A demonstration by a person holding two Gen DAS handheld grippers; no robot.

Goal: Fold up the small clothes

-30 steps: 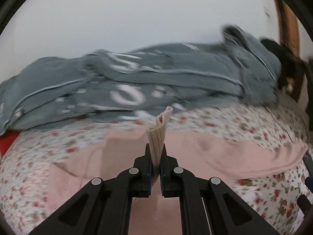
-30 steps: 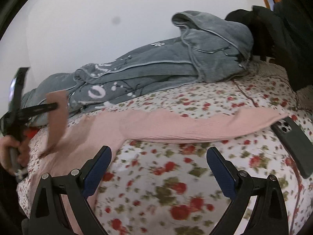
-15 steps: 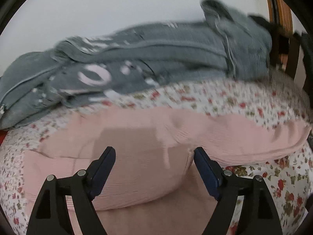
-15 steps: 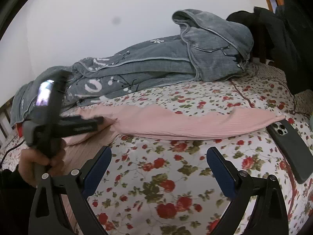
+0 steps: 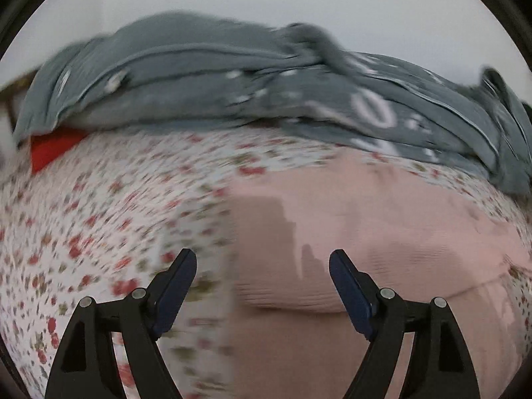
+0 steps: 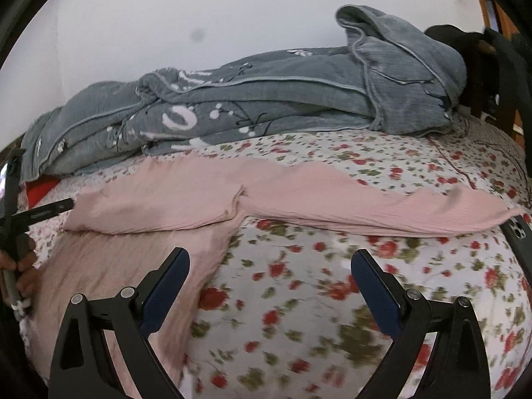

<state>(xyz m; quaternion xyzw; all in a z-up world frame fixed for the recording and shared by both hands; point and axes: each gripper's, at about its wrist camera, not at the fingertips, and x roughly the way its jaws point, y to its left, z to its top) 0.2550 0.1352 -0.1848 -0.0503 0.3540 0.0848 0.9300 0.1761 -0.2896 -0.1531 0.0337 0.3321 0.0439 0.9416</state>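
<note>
Your left hand-held gripper (image 5: 262, 286) has let go of the sleeve.
Both hand-held grippers gape empty; the pink top (image 6: 186, 196) lies ahead on the bed (image 6: 332, 286), right sleeve (image 6: 382, 212) unfolded beyond your right hand-held gripper (image 6: 269, 282).

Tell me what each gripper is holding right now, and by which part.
Nothing is held. The left gripper is open above the pink garment, and the right gripper is open over the floral bedsheet, touching nothing.

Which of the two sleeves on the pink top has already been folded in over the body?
The pink top's left-hand sleeve in the right wrist view: it lies doubled across the body. The other sleeve stretches flat over the floral sheet toward the phone.
</note>
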